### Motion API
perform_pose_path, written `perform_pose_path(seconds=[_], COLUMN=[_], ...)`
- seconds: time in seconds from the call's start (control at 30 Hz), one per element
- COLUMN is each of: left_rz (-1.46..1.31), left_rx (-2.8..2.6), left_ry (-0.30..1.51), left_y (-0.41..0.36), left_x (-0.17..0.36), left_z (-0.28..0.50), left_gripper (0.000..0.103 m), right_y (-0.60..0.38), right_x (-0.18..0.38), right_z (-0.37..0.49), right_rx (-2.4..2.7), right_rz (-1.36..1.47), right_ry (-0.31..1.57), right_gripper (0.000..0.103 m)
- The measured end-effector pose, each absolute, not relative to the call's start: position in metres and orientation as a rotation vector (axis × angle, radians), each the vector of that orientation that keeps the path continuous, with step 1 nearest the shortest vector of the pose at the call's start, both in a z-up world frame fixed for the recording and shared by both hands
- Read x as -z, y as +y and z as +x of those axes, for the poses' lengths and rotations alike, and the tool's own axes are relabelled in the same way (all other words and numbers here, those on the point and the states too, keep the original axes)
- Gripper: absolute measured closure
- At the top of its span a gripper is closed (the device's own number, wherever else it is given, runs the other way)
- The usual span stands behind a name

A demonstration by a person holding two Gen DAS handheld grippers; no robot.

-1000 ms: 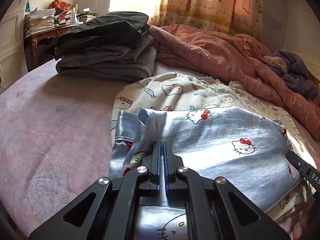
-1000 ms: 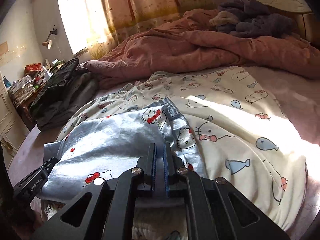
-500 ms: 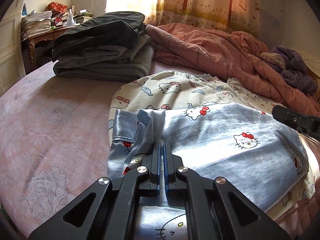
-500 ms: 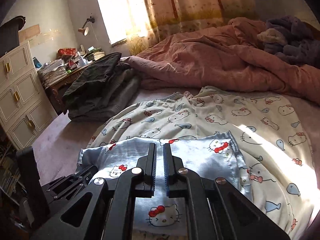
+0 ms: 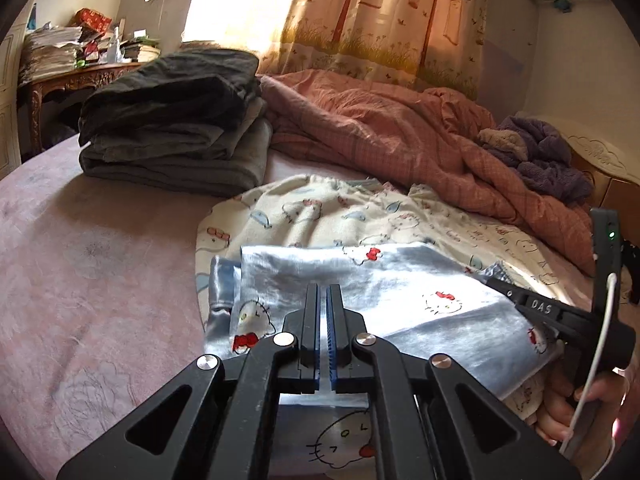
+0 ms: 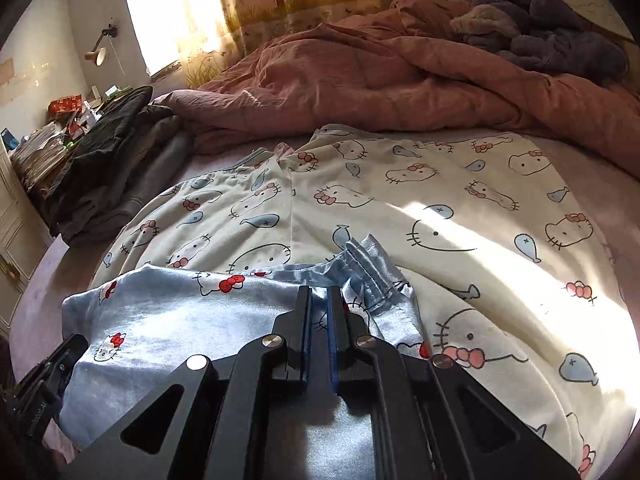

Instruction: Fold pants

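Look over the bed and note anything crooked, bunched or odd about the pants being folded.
The blue pants lie folded over cream ones. Their waistband corner is bunched and sticks up unevenly, so that edge is not square. The pink quilt behind is rumpled. Nothing looks spilled or damaged.

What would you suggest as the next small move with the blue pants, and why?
Probably carry the pinched edge forward over the rest. Both the left gripper and the right gripper are shut on the blue pants, whose shiny fabric is lifted off the cream cat-print pants below, with the fold not yet laid.
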State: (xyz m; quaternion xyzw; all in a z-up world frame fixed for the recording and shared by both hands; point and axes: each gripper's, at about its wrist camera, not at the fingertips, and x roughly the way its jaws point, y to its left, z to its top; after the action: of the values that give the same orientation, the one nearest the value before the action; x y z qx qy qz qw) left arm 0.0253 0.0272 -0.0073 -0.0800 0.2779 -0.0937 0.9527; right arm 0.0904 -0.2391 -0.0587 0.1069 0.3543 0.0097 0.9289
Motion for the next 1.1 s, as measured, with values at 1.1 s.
perform_pose_path(seconds=[1.1], left_rz=[-0.011], left_rx=[0.086], left_ry=[0.443], left_y=[0.038], left_x=[-0.003], left_z=[0.008], left_gripper=[0.1], right_y=[-0.247], right_x=[0.038], right_z=[0.047], right_rx=[-0.157], right_rz=[0.271], right_ry=[0.581], right_gripper=[0.095])
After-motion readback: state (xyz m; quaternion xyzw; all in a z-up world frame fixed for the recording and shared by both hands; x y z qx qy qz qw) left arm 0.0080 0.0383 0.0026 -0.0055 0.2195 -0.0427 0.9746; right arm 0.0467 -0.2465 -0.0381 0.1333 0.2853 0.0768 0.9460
